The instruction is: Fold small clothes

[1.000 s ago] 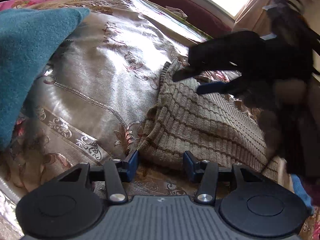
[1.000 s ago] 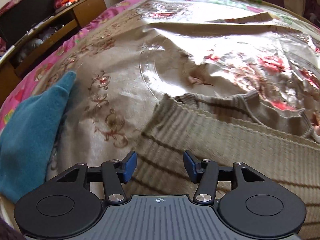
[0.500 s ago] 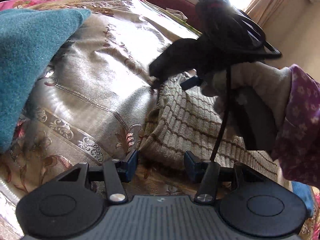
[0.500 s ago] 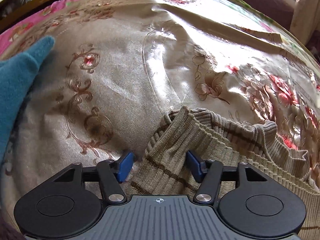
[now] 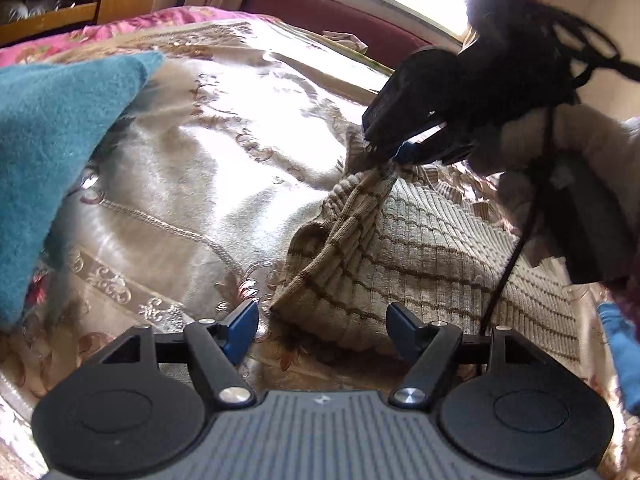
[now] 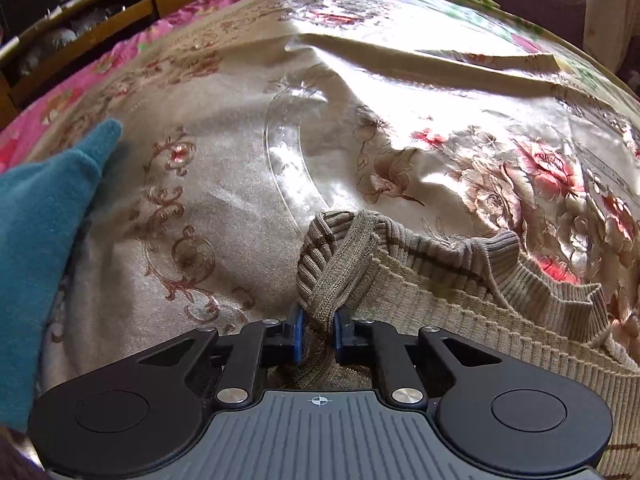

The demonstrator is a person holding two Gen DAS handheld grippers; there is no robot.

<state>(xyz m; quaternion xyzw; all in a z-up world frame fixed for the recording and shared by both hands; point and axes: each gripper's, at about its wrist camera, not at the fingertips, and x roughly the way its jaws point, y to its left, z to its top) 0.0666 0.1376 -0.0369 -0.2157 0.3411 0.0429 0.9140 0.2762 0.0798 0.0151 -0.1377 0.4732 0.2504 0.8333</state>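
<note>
teal cloth (image 6: 44, 248) left, bedspread (image 6: 240, 200) open beyond

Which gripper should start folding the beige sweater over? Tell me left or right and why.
Right. The right gripper is closing on a bunched corner of the sweater, fabric pinched between its pads. The left gripper is opening, nothing gripped, only the near edge between its fingers.

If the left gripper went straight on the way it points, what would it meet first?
Probably the near folded edge of the striped sweater, lying between the opening jaws of the left gripper; depth is hard to judge.
</note>
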